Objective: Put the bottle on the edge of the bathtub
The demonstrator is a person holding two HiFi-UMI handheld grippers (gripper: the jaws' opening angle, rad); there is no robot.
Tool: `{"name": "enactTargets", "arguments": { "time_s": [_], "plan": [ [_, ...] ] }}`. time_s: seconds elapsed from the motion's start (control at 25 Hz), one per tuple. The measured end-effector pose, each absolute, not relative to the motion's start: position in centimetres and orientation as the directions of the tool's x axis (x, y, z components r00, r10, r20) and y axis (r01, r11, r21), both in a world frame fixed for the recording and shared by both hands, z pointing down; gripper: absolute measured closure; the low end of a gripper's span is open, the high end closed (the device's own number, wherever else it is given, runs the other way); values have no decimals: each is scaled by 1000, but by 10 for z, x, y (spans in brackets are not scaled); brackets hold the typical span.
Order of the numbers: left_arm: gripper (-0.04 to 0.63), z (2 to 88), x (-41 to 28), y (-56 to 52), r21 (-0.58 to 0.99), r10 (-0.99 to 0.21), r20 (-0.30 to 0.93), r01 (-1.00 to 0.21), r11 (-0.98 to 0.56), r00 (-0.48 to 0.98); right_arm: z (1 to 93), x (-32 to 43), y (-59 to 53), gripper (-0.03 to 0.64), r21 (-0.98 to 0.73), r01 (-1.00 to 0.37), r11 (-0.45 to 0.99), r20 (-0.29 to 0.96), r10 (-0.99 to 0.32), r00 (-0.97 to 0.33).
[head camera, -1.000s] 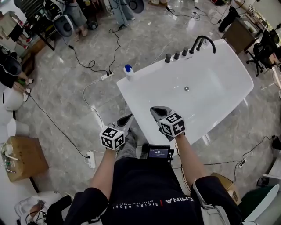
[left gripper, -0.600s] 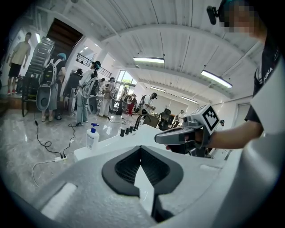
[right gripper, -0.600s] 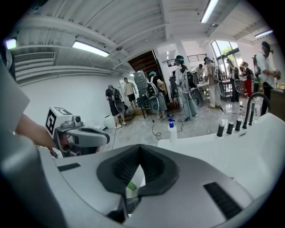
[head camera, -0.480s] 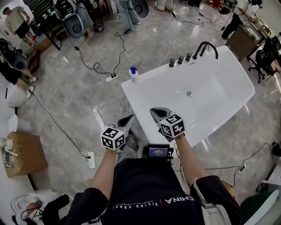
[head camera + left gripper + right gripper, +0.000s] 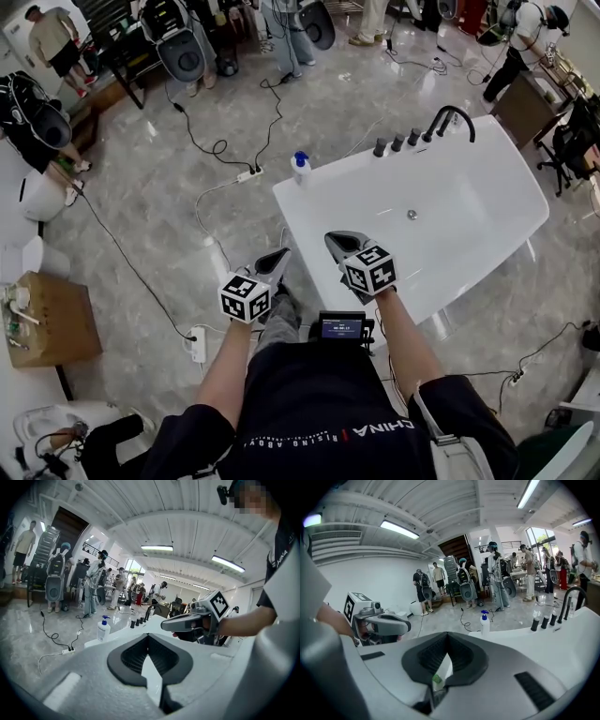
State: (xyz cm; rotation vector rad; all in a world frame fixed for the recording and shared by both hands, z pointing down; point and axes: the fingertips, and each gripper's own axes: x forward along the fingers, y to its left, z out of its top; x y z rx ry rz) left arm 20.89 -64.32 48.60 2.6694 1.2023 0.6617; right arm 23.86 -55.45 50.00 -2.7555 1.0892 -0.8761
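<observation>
Far left, a cardboard box [image 5: 52, 319] sat on the marble floor [image 5: 141, 216]. A power strip [image 5: 196, 342] and its cable lay nearer the person.

The left forearm [image 5: 225, 361] was bare, elbow bent, reaching fwd from the torso at about waist height. The left gripper [image 5: 275, 256] pointed toward the bathtub's near-left side and hovered over the floor just short of the rim, not touching it. Its jaws were closed tip to tip, w/ nothing btwn them.

The bottle [image 5: 301, 169], white w/ a blue pump top, stood upright on the rim of the bathtub [image 5: 291, 199] at its far-left corner. It was beyond both grippers and well apart from them.

A small screen [image 5: 342, 326] sat at the person's waist btwn the two arms.

The right forearm [image 5: 398, 337] was also bare and bent at the elbow, stretched fwd. It held the right gripper [image 5: 339, 241] level w/ the left one, side by side, near but apart. This gripper hung over the tub's near rim, nose pointing in over the white basin. Its jaws were shut tight and empty.

Further right, the drain [image 5: 412, 215] showed in the tub's bottom. On the far rim stood three dark knobs [image 5: 395, 143] in a row and, right of them, a curved black faucet [image 5: 452, 117].
</observation>
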Motion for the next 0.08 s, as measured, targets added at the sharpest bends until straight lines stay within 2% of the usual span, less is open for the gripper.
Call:
{"name": "enactTargets", "arguments": {
  "time_s": [0.08],
  "plan": [
    [586,485,208,-648,299,737,329,675,-674,590,500,238,-559,606,-245,-617,-748,486,-645,589]
  ]
}}
